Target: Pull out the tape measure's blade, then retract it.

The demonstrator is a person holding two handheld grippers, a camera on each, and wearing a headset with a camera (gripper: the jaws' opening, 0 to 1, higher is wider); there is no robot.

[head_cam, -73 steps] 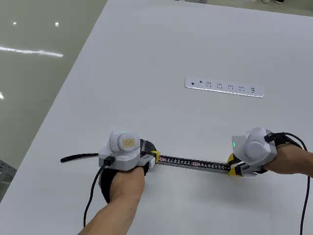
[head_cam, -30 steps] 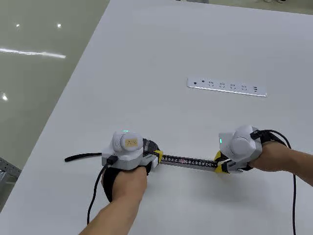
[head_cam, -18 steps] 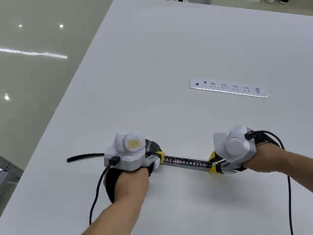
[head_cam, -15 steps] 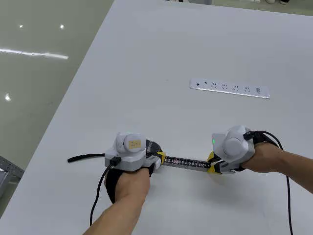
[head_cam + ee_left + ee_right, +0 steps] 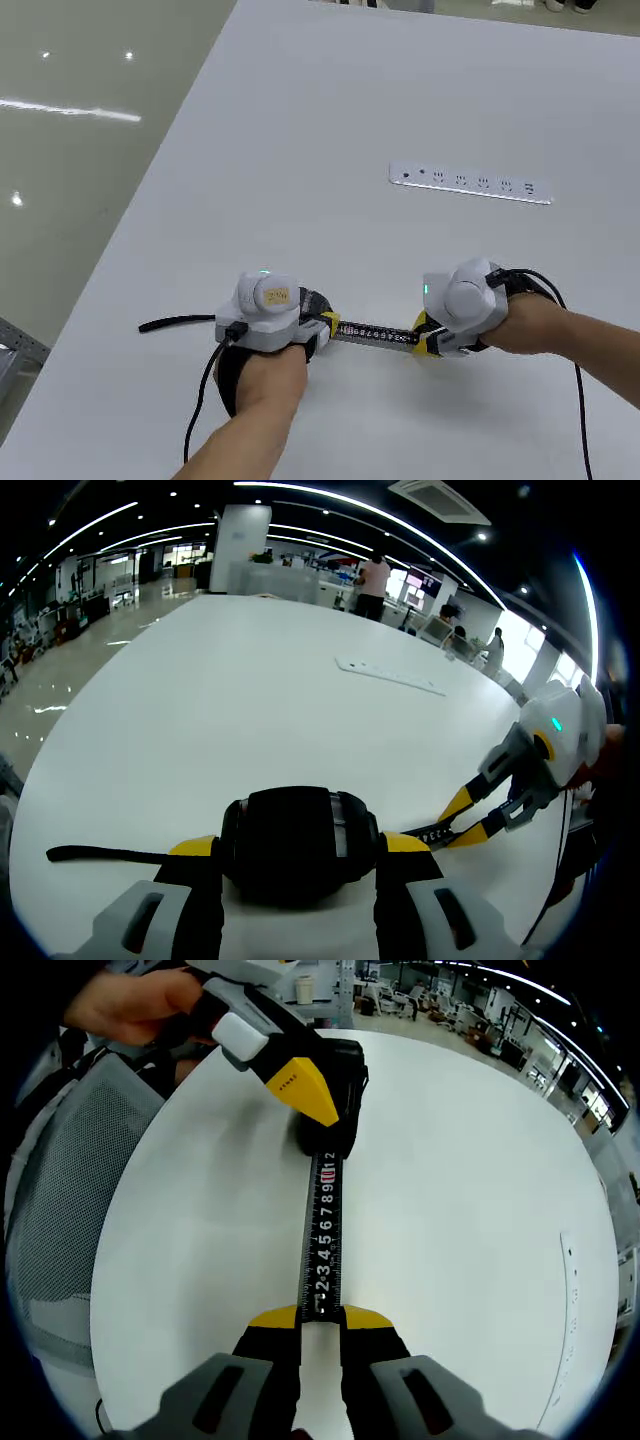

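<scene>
My left gripper [image 5: 300, 844] is shut on the black tape measure case [image 5: 298, 825], with a yellow-tipped jaw on each side of it. In the head view this gripper [image 5: 318, 320] sits at the lower left of the white table. A short length of the black numbered blade [image 5: 323, 1240] runs from the case [image 5: 335, 1100] to my right gripper [image 5: 320, 1318], which is shut on the blade's end. The blade [image 5: 375, 333] lies just above the table between the two grippers, with the right gripper [image 5: 420, 337] close to the left one. The case's black strap [image 5: 165, 323] trails left.
A white power strip [image 5: 470, 184] lies flat on the table [image 5: 330, 120] beyond the grippers. The table's left edge drops to a glossy floor. Cables hang from both grippers. People stand far off past the table in the left gripper view.
My right gripper has moved left toward the case, still holding the blade's end, so the exposed blade is much shorter. The left gripper and case have stayed put.
</scene>
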